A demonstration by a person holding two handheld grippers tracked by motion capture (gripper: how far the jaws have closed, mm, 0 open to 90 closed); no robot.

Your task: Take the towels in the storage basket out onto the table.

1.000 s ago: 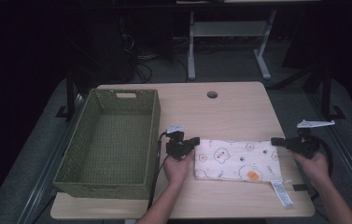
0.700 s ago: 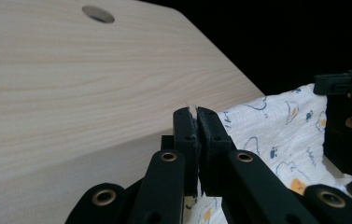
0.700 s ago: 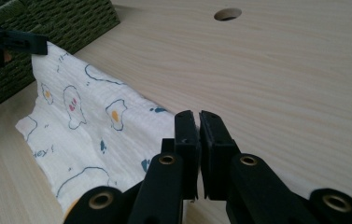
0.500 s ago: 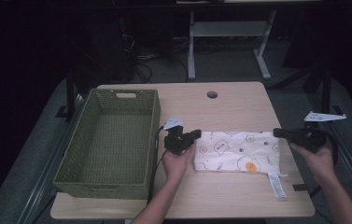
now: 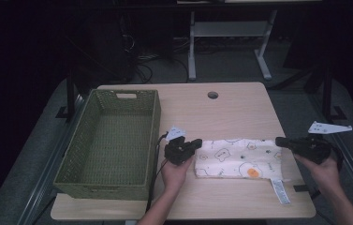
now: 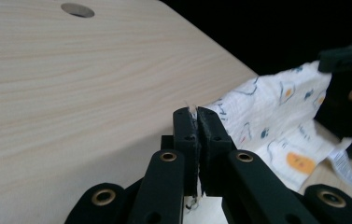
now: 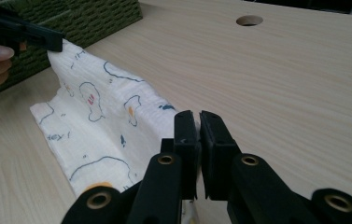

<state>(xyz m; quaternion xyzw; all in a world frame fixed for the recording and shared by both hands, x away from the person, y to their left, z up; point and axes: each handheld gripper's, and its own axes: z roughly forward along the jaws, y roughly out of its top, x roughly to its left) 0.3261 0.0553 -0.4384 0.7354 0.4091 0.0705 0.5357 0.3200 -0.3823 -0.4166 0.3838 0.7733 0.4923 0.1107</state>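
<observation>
The printed cloth (image 5: 239, 158) hangs stretched between the left tongs (image 5: 195, 143) and right tongs (image 5: 281, 140), each clamped on a far corner, low over the table (image 5: 239, 108). Light, limp and sagging, it probably handles best by corners.

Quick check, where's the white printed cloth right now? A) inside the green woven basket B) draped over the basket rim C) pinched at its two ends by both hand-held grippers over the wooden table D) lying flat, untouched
C: the white printed cloth is clamped in the left hand-held gripper and the right hand-held gripper, beside the green woven basket.
</observation>
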